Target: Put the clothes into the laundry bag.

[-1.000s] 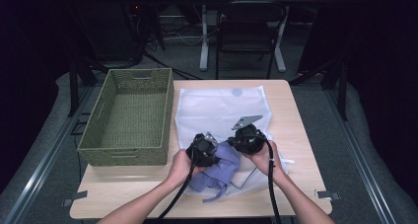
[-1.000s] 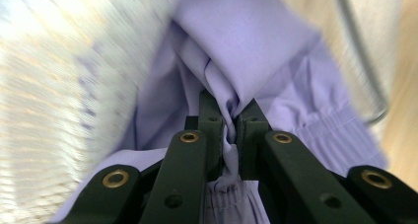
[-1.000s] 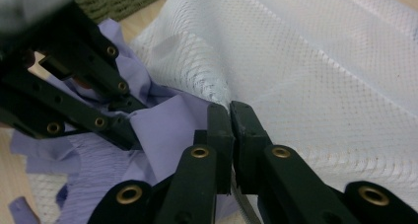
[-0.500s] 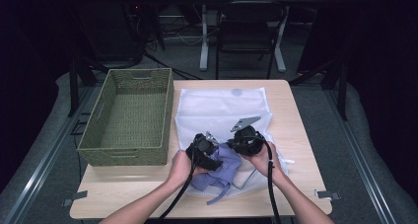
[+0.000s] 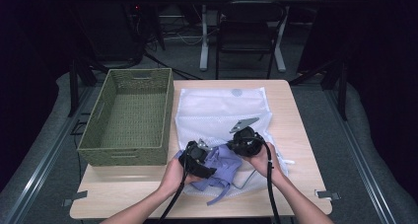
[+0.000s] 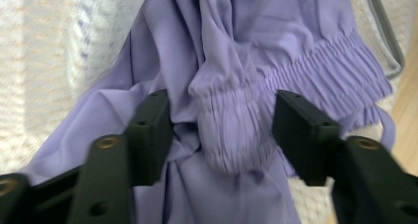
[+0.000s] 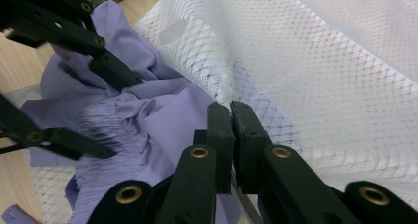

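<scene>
A green woven basket (image 5: 129,119) stands empty on the left part of the wooden table (image 5: 296,120), its long side running away from the person. Beyond the table's far edge stands a dark chair (image 5: 245,34), with cables (image 5: 170,36) trailing over the grey floor (image 5: 64,150).

Black fingers (image 7: 219,130), brass screws, black cables, bare forearms.

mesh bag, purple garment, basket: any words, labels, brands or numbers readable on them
None can be read.
mesh bag: a small round patch near its far edge, too small and blurred to read.
purple garment: no print showing.
basket: plain weave, no label showing.
</scene>
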Available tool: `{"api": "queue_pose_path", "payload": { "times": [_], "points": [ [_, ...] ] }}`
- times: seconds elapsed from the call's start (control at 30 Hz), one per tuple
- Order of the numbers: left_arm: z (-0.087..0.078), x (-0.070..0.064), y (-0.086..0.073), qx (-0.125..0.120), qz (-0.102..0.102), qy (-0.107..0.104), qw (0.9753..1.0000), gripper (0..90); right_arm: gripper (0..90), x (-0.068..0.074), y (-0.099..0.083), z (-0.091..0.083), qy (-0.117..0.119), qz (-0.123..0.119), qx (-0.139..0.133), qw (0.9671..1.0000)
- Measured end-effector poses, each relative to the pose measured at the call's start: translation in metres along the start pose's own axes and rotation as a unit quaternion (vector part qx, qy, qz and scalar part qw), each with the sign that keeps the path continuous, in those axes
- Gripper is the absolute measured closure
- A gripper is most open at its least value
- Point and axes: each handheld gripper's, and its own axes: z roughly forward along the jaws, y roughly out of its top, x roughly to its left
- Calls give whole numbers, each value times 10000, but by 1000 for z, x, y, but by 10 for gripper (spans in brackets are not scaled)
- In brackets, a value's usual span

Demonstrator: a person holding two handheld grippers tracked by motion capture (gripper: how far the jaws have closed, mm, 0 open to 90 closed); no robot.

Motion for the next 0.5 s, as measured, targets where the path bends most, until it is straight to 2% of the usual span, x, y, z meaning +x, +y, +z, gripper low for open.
{"api": "queue_pose_path", "payload": {
  "times": [0.07, 0.1, 0.23, 0.3, 0.33, 0.4, 0.5],
  "points": [
    [4, 1, 2, -66, 29, -44, 10000, 529, 878, 1, 0, 1, 24, -16, 6, 10000],
    [6, 1, 2, -109, 23, -70, 9999, 618, 878, 1, 1, 1, 30, -21, 10, 10000],
    [12, 2, 6, -160, 83, -162, 9997, 790, 879, 2, 1, -1, 38, -43, -20, 10000],
    [11, 2, 7, -194, 64, -169, 9996, 820, 879, 2, 1, -2, 45, -30, -31, 10000],
    [9, 2, 9, -293, 37, -166, 9994, 829, 879, 3, 2, -3, 49, -39, -45, 10000],
    [-1, 3, 13, -576, -28, 6, 9983, 832, 879, 3, 5, -9, 80, -23, -153, 9998],
    [-10, 6, 18, -958, -200, 246, 9949, 833, 879, 5, 9, -17, 99, -8, -288, 9995]
  ]
}}
